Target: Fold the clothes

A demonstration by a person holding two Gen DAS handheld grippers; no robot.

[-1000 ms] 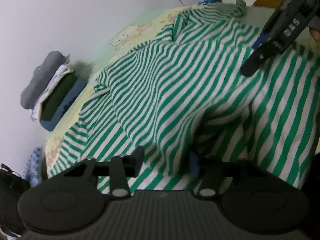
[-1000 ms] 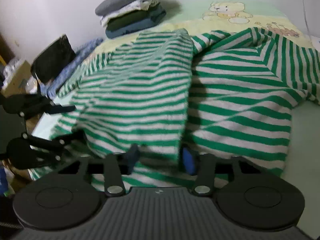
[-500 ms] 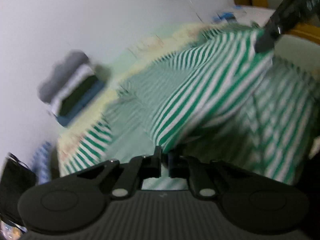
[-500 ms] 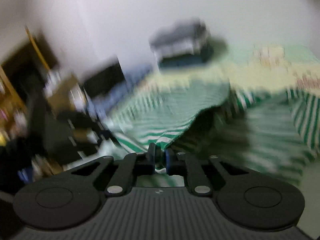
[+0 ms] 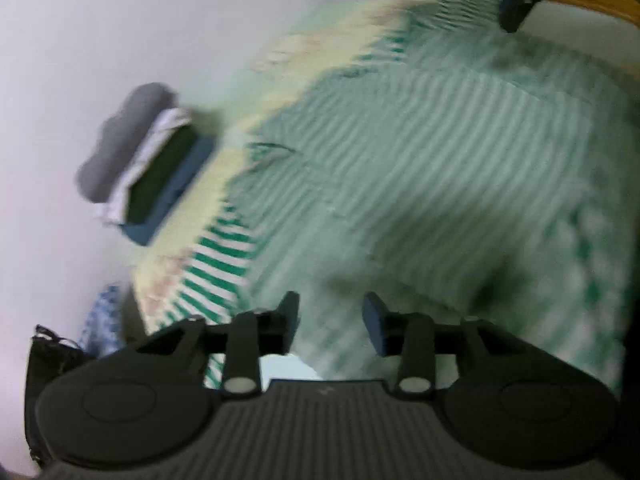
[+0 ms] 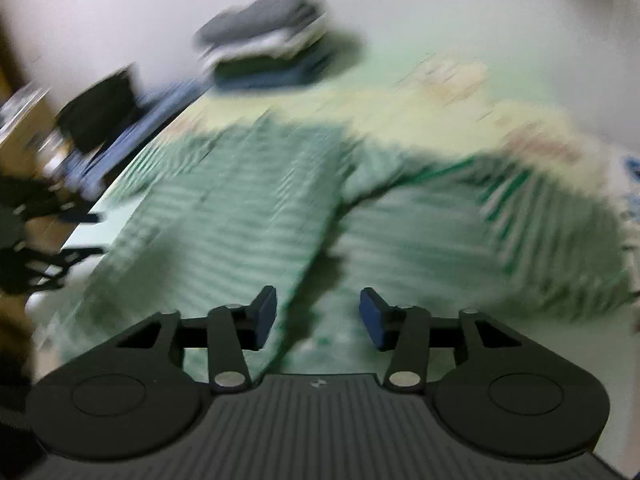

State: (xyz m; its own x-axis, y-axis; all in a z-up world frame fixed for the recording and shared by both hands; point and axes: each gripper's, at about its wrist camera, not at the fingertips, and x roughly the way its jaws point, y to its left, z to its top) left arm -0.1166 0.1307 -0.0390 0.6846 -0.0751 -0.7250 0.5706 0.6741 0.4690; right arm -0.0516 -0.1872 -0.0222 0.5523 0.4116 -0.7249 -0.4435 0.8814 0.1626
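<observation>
Green-and-white striped garment [image 5: 420,168] lies spread on bed, one flap folded over. Left gripper [image 5: 330,322] tilted down above near hem, jaws just opened, nothing between. Right gripper [image 6: 318,316] likewise, jaws just parted, empty. Folded stack [image 6: 268,48] against wall. Frames blurred; no legible writing.

One striped garment [image 5: 420,168] lies on one bed [image 5: 280,64]. One stack [image 5: 148,160] of folded clothes sits near the wall, four layers in it: grey on top, white, dark green, blue at the bottom. Two tools are in view: the left tool [image 5: 330,322] and the right tool [image 6: 318,316], two fingers each. One black bag [image 6: 100,114] stands beside the bed. One blue patterned cloth [image 5: 100,320] lies by it.
</observation>
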